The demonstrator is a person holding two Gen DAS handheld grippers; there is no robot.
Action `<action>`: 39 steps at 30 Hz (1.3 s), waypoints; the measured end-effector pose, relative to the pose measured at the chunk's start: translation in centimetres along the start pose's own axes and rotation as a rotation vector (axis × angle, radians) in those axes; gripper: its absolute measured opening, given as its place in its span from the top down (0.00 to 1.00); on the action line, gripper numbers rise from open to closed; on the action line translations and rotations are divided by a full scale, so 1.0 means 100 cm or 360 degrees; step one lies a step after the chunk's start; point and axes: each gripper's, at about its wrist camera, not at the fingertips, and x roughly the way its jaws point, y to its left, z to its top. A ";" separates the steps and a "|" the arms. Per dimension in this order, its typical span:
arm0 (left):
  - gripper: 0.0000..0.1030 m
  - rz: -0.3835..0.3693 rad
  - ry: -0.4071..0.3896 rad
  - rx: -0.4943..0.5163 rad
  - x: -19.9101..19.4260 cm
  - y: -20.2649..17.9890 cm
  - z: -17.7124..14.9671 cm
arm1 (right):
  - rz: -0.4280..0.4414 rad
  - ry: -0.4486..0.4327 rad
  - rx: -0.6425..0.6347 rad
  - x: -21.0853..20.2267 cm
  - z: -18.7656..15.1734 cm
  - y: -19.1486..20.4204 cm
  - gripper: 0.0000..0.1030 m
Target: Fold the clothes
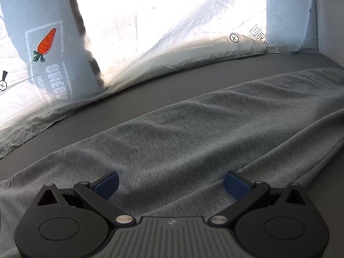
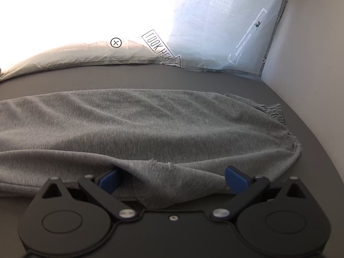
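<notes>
A grey garment [image 1: 182, 133] is lying in a long folded band across a dark sheet [image 1: 133, 99], running crosswise ahead of both grippers. The left gripper [image 1: 171, 185] is hovering over the garment's near part with its blue pads [image 1: 107, 185] spread wide, gripping nothing; cloth is filling the view between and beneath them. The right gripper [image 2: 172, 180] is also standing spread wide, with a lifted fold of the garment [image 2: 163, 129] bulging into the gap and covering part of its left pad [image 2: 109, 180]; it is not clamping the fold. The garment's gathered end [image 2: 341, 116] is lying near a white wall [image 2: 311, 86] on the right. A strip of bare sheet is separating the garment's far edge from the pillows [image 2: 96, 21].
</notes>
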 end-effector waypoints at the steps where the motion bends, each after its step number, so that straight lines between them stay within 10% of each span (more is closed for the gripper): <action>1: 0.00 -0.0016 0.0005 -0.0037 0.001 0.003 -0.001 | 0.0030 -0.0015 -0.0030 -0.005 -0.004 0.006 0.01; 9: 0.00 -0.0078 0.0005 -0.0143 0.004 0.010 -0.005 | 0.0071 -0.0042 -0.0417 -0.015 -0.028 0.051 0.01; 25: 0.00 -0.0094 0.0022 -0.0175 0.006 0.013 -0.004 | -0.0038 -0.0159 -0.0378 0.010 0.006 0.050 0.01; 39: 0.00 -0.0073 0.0027 -0.0202 0.004 0.013 -0.006 | -0.0549 0.0007 -0.0209 0.023 -0.007 0.002 0.01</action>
